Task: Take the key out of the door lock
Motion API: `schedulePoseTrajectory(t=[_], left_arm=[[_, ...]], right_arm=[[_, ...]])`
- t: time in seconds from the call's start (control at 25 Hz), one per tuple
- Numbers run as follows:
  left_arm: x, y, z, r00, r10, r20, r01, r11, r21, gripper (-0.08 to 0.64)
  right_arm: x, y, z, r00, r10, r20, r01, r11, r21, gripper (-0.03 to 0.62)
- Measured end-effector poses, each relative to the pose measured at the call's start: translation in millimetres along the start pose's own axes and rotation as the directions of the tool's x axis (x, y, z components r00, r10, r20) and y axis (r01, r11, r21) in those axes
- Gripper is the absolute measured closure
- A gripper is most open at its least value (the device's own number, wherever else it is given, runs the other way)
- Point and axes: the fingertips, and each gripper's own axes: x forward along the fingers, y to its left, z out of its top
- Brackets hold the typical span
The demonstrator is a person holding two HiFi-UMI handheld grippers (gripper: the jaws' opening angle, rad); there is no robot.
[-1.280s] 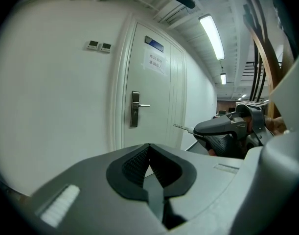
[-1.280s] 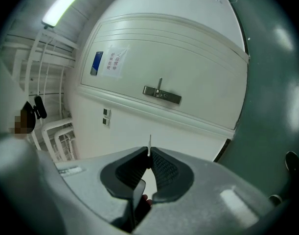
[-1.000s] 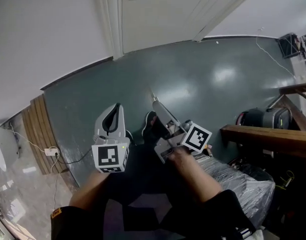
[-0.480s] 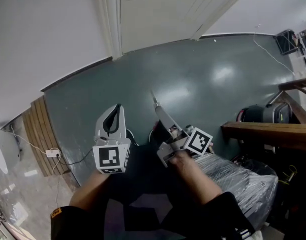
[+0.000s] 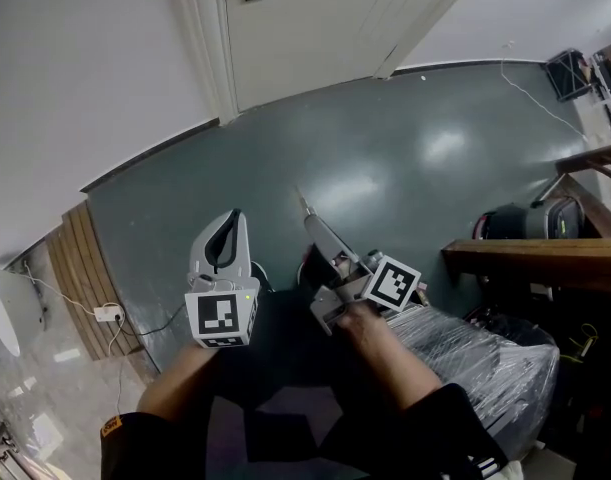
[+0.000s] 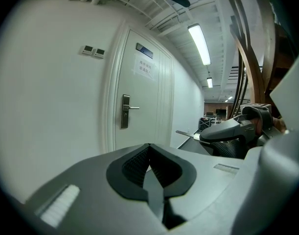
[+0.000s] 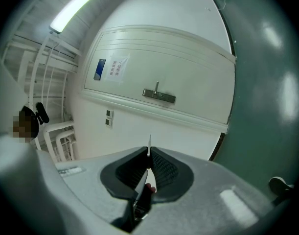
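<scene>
My right gripper [image 5: 307, 213] is shut on a thin metal key [image 5: 303, 202], whose blade pokes out past the jaw tips. In the right gripper view the key [image 7: 149, 145] stands up between the pads of the right gripper [image 7: 149, 156], well away from the white door [image 7: 178, 77] and its lock plate with lever handle [image 7: 159, 96]. My left gripper [image 5: 231, 218] hangs beside it on the left, shut and holding nothing. From the left gripper [image 6: 149, 148] I see the door's handle plate [image 6: 125, 111] and the right gripper [image 6: 227, 130] holding the key [image 6: 186, 133] out to the right.
A green floor [image 5: 415, 158] stretches to the white door [image 5: 315, 18] and wall. At right are a wooden bench [image 5: 530, 265], a black bag [image 5: 520, 230] and a plastic-wrapped bundle [image 5: 475, 353]. A wooden panel [image 5: 77, 258] and a power strip with cable [image 5: 109, 313] are at left.
The right gripper with the key has shifted a little across the floor, away from the door. The left gripper has stayed where it was. Both remain shut.
</scene>
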Motion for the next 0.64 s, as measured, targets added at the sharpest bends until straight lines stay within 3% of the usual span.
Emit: schedulePoseTrajectory(t=[0.64], left_arm=[[-3.5,5.9,2.4,1.000,0.025,0.006,-0.025,0.999,-0.027,0.541]], right_arm=[[9.7,3.4,0.6,1.000,0.006,-0.020,-0.006,1.000,-0.018,0.578]])
